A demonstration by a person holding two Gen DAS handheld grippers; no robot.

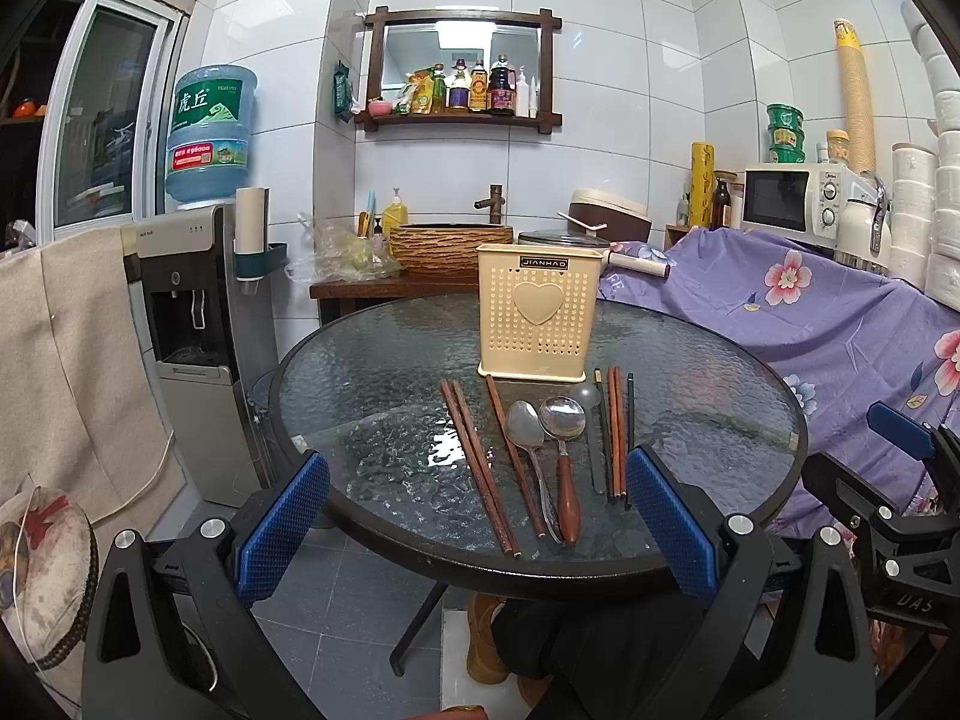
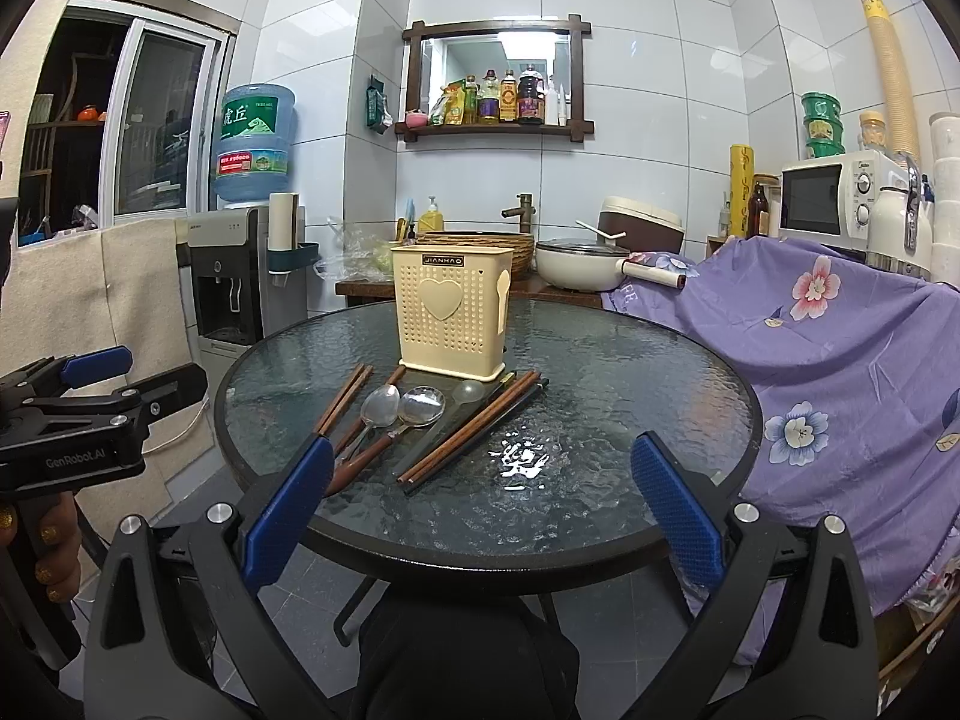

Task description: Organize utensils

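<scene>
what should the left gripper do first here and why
Probably lower the open left gripper onto the wooden-handled spoon. Both grippers are empty and held back from the round table, every utensil lies flat in front of the cream holder, and that spoon sits almost midway between the left fingers.

The right gripper point(image 2: 482, 498) hung spread wide above the near rim of the round glass counter point(image 2: 630, 360). A cream holder point(image 2: 450, 312) stood upright, with spoons point(image 2: 408, 407) and chopsticks point(image 2: 474, 435) lying before it.
</scene>
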